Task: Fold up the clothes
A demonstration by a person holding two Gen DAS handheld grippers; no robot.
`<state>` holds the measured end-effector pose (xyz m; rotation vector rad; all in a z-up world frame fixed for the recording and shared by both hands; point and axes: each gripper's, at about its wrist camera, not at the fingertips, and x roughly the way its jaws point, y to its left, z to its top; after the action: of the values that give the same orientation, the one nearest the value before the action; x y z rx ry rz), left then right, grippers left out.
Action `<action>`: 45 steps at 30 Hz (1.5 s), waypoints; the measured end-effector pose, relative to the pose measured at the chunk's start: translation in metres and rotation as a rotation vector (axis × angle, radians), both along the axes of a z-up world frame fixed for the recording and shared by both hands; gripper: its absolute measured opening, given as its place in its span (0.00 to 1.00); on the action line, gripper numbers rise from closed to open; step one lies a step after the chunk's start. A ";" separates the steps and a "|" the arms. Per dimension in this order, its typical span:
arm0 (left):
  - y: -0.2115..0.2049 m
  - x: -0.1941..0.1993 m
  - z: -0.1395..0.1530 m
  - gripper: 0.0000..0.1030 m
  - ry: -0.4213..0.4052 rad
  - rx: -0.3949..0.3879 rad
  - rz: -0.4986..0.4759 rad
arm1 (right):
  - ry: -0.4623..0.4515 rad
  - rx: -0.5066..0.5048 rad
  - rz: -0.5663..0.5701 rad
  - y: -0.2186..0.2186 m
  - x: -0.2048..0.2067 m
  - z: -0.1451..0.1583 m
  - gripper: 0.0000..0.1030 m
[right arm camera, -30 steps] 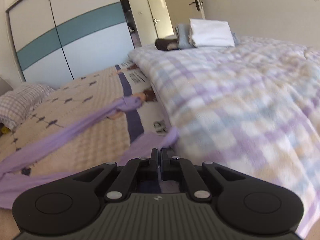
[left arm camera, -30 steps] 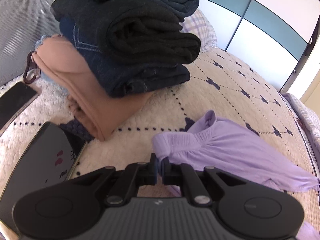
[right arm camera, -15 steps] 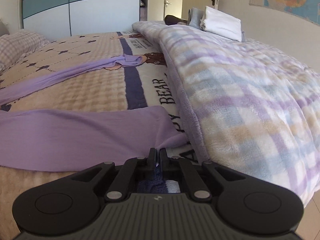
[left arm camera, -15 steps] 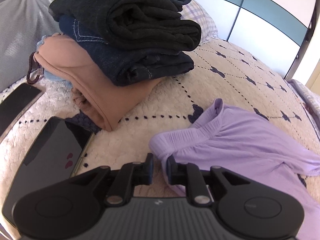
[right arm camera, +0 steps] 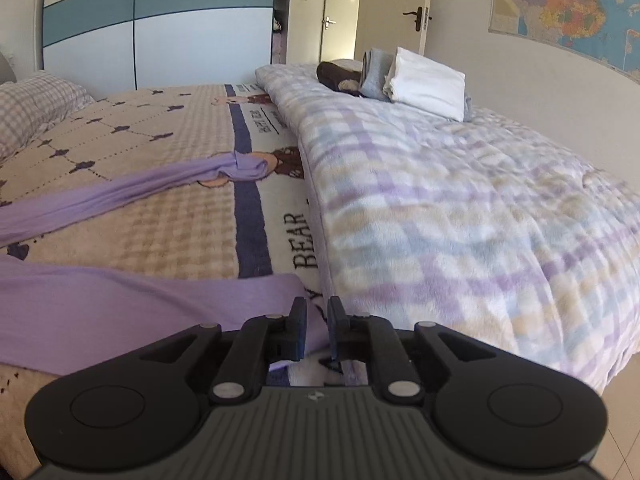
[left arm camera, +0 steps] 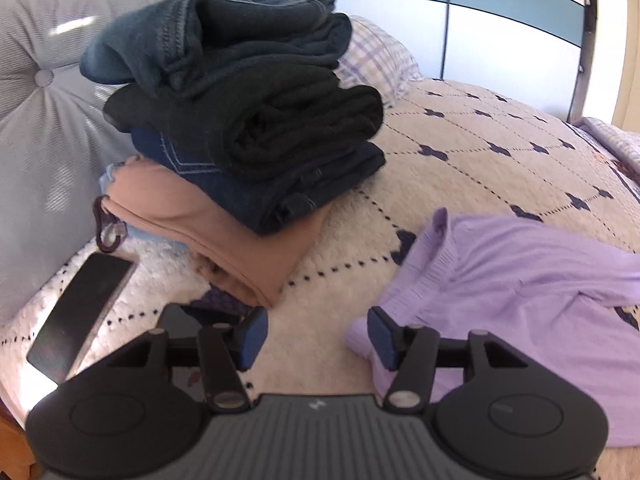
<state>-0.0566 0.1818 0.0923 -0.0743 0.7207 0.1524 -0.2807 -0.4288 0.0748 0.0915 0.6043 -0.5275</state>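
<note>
Bedroom in daylight. Wide bed under cream quilted bedspread [left arm camera: 472, 152] with dark crosses; grey tufted headboard [left arm camera: 44, 128] at its head; checked pillow [right arm camera: 32, 108] near it. Pastel plaid blanket [right arm camera: 460, 216] covers far side of bed. White wardrobe [right arm camera: 160, 28] with teal band stands against wall beyond. Pale door [right arm camera: 394, 4] with dark handle, shut. Coloured map [right arm camera: 568, 8] hangs on white wall. Tiled floor [right arm camera: 624, 440] beside bed.

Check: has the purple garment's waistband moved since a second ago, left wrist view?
Yes. The waistband left the hand-held gripper and lies farther right of the folded stack.
</note>
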 end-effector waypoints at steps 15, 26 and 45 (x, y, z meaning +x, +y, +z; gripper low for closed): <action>-0.097 0.161 -0.027 0.59 0.105 0.103 -0.249 | -0.017 0.011 0.218 0.018 0.110 -0.003 0.19; -0.088 0.191 -0.044 0.05 0.067 0.162 -0.210 | -0.022 0.080 0.205 -0.006 0.158 -0.013 0.21; -0.065 0.204 -0.039 0.06 0.026 0.139 -0.140 | -0.020 0.162 0.070 -0.096 0.298 -0.004 0.30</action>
<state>0.1477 0.1164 0.0537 0.1106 0.7366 0.0691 0.0177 -0.5246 0.0712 0.2277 0.6280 -0.4093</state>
